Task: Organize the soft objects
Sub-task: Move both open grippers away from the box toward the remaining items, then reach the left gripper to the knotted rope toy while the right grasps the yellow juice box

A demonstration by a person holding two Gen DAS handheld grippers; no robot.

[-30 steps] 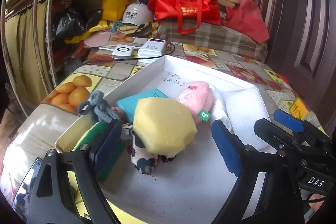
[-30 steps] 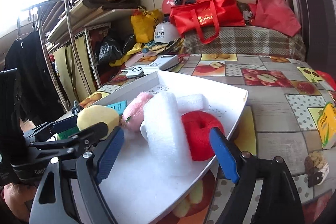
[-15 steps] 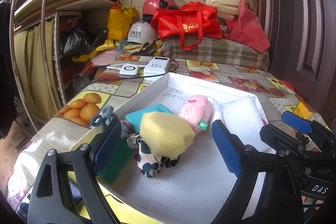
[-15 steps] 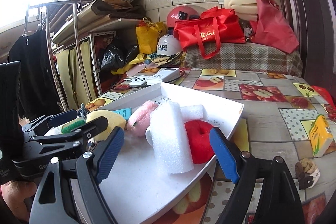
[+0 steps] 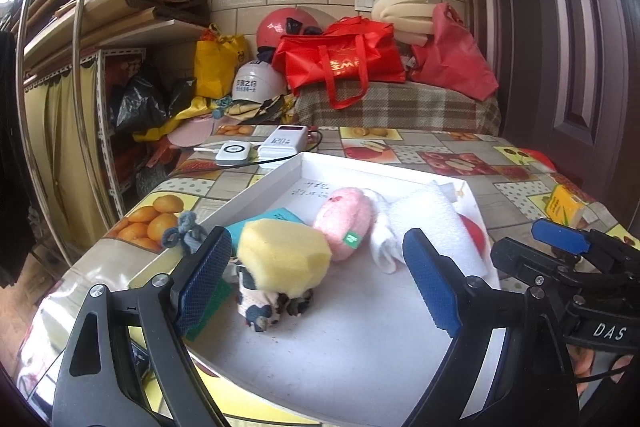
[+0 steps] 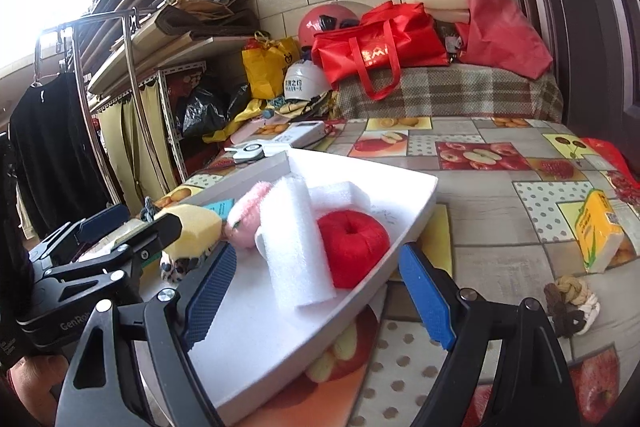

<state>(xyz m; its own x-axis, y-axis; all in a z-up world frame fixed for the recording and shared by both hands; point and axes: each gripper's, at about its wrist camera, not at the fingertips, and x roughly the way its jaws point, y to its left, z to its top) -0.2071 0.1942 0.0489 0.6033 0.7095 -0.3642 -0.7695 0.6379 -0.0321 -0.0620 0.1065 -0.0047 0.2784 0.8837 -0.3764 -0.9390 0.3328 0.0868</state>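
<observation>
Daylight blazes in upper left, blown out white in the right wrist view; fisheye bends the edges, corners go black, centre stays sharp.

White shallow tray [image 5: 276, 183]: rests on the fruit-patterned table, holding all soft items listed below. Yellow sponge block [image 5: 284, 257]: sits on top of a black-and-white cow-print plush [image 5: 260, 303]. Pink plush [image 5: 346, 223]: lies just beside the sponge, green tag facing forward. White foam sheet [image 6: 298, 247]: leans tilted against a red apple-shaped cushion [image 6: 354, 247]. Teal pad [image 5: 280, 217]: lies flat behind the sponge.
</observation>
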